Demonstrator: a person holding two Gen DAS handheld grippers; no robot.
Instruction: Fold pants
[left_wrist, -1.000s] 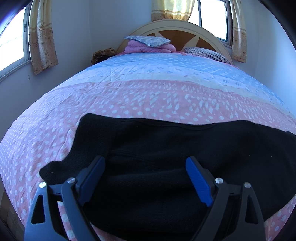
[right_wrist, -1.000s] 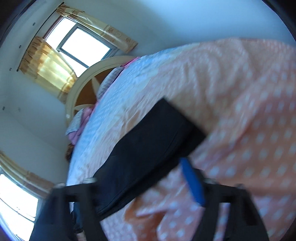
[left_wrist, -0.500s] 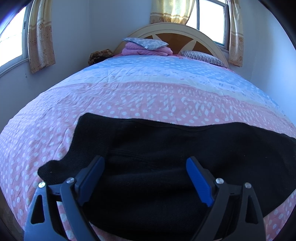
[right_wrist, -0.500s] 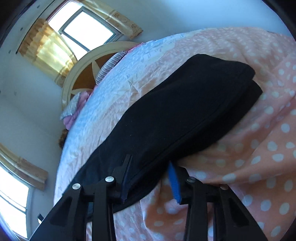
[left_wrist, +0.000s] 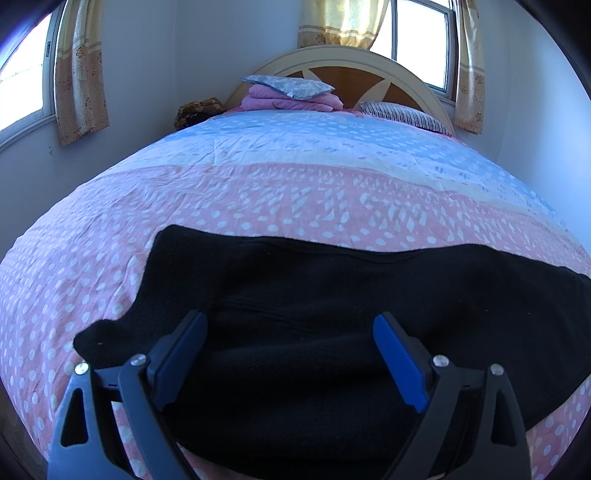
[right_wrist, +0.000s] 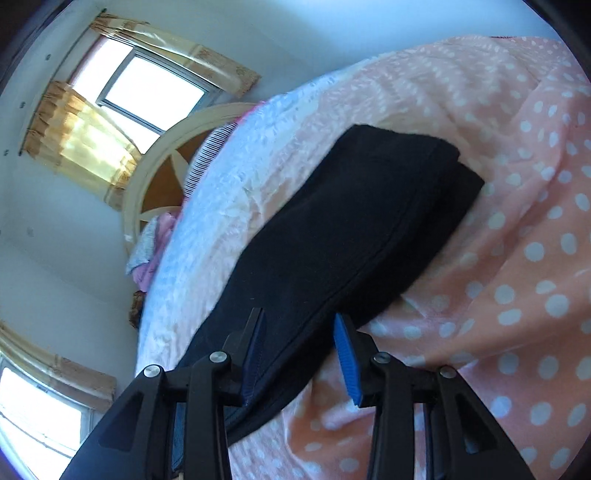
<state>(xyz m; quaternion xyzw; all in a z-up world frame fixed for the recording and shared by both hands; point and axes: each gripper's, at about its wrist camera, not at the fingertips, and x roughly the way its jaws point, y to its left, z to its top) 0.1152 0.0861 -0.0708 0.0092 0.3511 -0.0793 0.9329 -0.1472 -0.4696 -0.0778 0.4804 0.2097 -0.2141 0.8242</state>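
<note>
Pants (right_wrist: 332, 236) edge lies between right gripper (right_wrist: 299, 354) parted jaws.

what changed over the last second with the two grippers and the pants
The right gripper swung in along the black pants, its open fingers now straddling their near edge without clamping. The left gripper stayed open above the pants, which lie unmoved on the bedspread.

Home bedroom, bed (left_wrist: 295, 192), headboard (left_wrist: 369, 70), curtains (left_wrist: 81, 74)

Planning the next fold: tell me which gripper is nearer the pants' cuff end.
Right. The right gripper straddles the black pants edge near the cuffs; the left gripper hovers open over the other end.
</note>
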